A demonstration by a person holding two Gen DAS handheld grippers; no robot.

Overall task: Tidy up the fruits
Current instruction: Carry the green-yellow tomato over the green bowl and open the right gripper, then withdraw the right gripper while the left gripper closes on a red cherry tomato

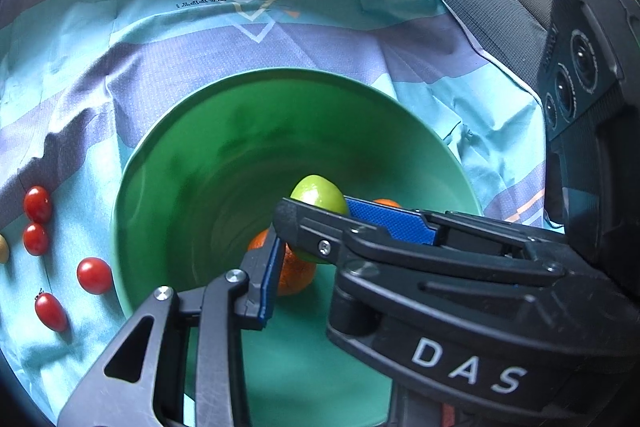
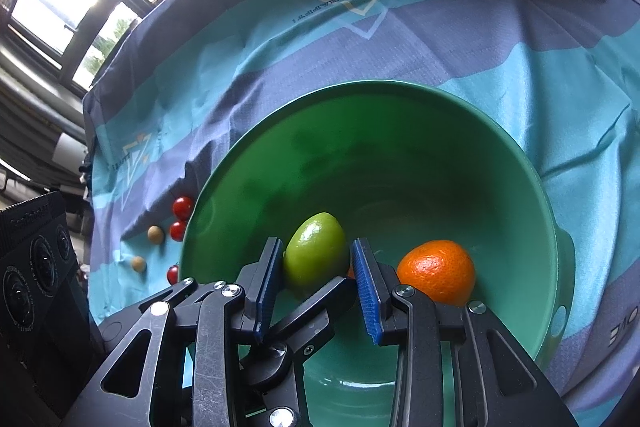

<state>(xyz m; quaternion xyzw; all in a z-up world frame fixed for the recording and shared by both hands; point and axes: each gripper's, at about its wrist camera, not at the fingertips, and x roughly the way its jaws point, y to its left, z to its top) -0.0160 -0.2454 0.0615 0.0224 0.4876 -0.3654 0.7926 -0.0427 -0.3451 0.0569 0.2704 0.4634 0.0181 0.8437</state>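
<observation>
Right gripper (image 2: pixel 316 277): its blue pads (image 2: pixel 366 291) stand on either side of a green fruit (image 2: pixel 316 255). The left pad touches the fruit's skin; the right pad sits at its edge, so the pinch appears light, and firm contact there cannot be confirmed. The fruit is inside the green bowl (image 2: pixel 440 115), low over its floor.

Left gripper (image 1: pixel 308 247): seen in its own view, its fingers are spread and flank the same green fruit (image 1: pixel 318 195) without a visible grip. In the right wrist view one of its black fingers crosses beneath the fruit.

An orange (image 2: pixel 438 271) rests in the bowl just right of the right gripper's pad. The left wrist view shows a second orange (image 1: pixel 294 271) under the green fruit.

The bowl stands on a teal and grey cloth (image 1: pixel 200 39). Left of the bowl on the cloth lie four cherry tomatoes (image 1: pixel 94 275) and two small tan round fruits (image 2: pixel 155 234).
</observation>
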